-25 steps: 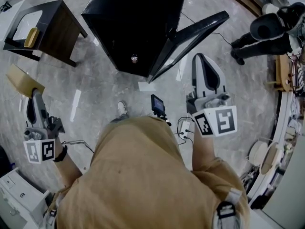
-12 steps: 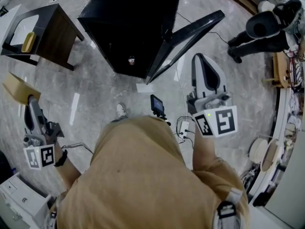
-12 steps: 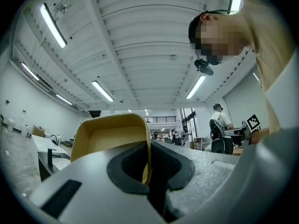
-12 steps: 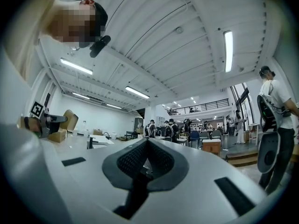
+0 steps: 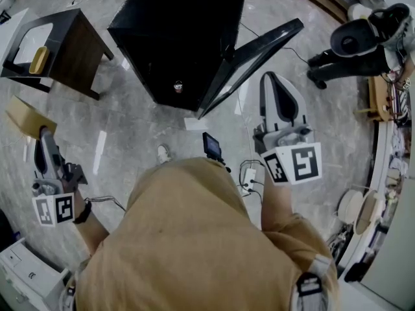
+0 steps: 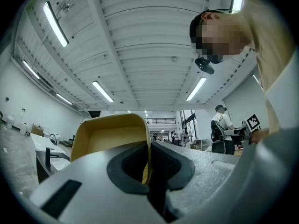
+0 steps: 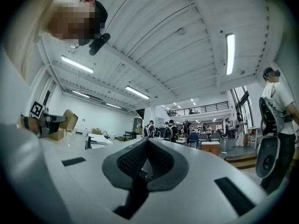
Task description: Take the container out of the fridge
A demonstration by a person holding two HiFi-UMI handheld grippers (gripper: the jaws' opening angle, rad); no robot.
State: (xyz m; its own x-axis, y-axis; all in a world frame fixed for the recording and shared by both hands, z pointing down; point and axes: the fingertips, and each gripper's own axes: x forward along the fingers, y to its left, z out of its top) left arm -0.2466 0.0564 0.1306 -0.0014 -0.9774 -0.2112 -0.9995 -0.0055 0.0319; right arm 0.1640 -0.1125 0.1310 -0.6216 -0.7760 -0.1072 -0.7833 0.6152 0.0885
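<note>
**Nearest: wearer.** A tan shirt (image 5: 194,238) fills the lower middle of the head view, with one arm stretched out to each side.

**Left gripper** (image 5: 45,133). Held out at the left of the head view, its marker cube (image 5: 53,209) nearest the body. In its own view the left gripper (image 6: 148,146) has its jaws nearly together, pinching one thin wall of the container.

**Container** (image 5: 26,115). A tan-yellow, open, shallow tub with rounded corners. It is outside the fridge, out at the tip of the left gripper and above the floor, well to the left of the fridge. The left gripper view shows the container (image 6: 110,132) with its hollow side facing the camera and its right wall caught between the dark pads.

**Right gripper** (image 5: 273,78). Held out at the right of the head view, pointing towards the fridge door. In its own view the right gripper (image 7: 145,144) has its jaws closed together with nothing between them.

**Floor** (image 5: 130,141). Grey marbled tiles. One shoe (image 5: 165,153) shows just past the shirt's edge.

**Fridge** (image 5: 175,37). A black cabinet in the upper middle. Its door (image 5: 253,57) stands open, swung out to the right.

**Side table** (image 5: 74,50). A dark frame with a white top at the upper left, apart from the fridge. A small yellow object (image 5: 39,60) lies on it.

**Farthest: seated person** (image 5: 363,41). In dark clothing at the upper right, well apart from the fridge.
</note>
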